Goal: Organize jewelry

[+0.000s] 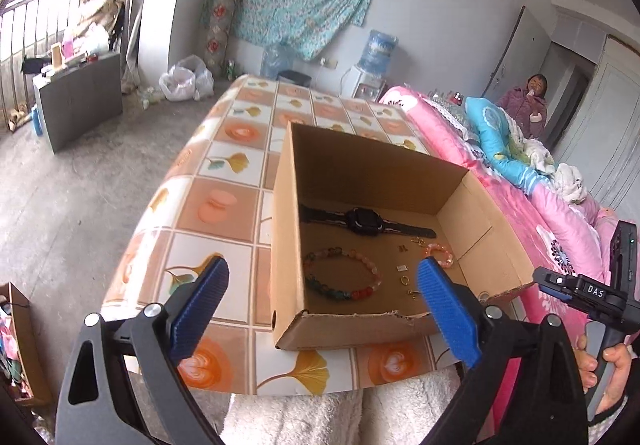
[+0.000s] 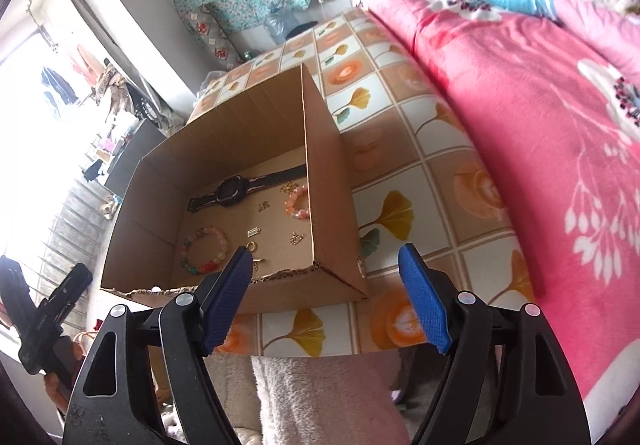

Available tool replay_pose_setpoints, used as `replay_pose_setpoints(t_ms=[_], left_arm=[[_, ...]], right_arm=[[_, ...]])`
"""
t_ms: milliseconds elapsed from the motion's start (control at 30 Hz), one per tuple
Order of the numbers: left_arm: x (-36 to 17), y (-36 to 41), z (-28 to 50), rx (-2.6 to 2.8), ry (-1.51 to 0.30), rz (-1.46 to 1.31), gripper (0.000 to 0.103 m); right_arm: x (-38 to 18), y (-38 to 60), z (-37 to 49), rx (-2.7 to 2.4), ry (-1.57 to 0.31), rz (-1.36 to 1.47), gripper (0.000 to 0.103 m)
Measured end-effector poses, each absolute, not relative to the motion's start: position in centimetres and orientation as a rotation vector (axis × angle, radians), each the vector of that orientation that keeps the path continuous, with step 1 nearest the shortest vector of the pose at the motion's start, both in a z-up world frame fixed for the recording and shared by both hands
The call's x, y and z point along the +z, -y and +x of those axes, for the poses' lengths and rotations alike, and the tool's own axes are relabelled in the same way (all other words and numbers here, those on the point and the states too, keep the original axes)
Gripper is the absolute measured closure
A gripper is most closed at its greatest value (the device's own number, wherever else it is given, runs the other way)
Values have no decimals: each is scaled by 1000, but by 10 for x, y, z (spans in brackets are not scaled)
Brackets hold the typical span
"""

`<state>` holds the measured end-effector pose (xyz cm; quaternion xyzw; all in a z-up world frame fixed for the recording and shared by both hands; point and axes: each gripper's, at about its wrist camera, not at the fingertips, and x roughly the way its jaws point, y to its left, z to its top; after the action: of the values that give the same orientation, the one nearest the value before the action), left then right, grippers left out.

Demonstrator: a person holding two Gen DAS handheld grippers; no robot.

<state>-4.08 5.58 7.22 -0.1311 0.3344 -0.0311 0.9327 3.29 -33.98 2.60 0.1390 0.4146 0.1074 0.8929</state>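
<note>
An open cardboard box (image 1: 286,229) (image 2: 324,181) stands on a tiled-pattern table (image 1: 224,201) (image 2: 436,181). Inside lie a black watch (image 1: 362,220) (image 2: 230,191), a multicolour bead bracelet (image 1: 344,279) (image 2: 204,249), a smaller pink bead bracelet (image 1: 440,251) (image 2: 295,203) and several small gold pieces (image 1: 404,279) (image 2: 253,247). My left gripper (image 1: 324,309) is open and empty, above the box's near edge. My right gripper (image 2: 324,295) is open and empty, above the box's near right corner; it also shows in the left wrist view (image 1: 588,291).
A bed with a pink quilt (image 1: 532,201) (image 2: 540,105) runs along the table's right side. A person (image 1: 528,103) stands by the door at the back. White fleece-covered legs (image 1: 340,417) are under the near table edge. A grey cabinet (image 1: 80,97) stands left.
</note>
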Motion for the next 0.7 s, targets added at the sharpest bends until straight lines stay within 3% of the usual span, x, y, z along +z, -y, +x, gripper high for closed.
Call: replay_pose_setpoints(t_ms=[167, 333, 700], left_arm=[[84, -44, -62, -80, -604, -213, 6], [78, -36, -69, -79, -636, -236, 6], [65, -19, -79, 47, -650, -97, 6]], right_arm=[[39, 327, -3, 198, -757, 179, 18], [33, 302, -24, 177, -753, 50, 9], [19, 262, -36, 69, -785, -125, 8]])
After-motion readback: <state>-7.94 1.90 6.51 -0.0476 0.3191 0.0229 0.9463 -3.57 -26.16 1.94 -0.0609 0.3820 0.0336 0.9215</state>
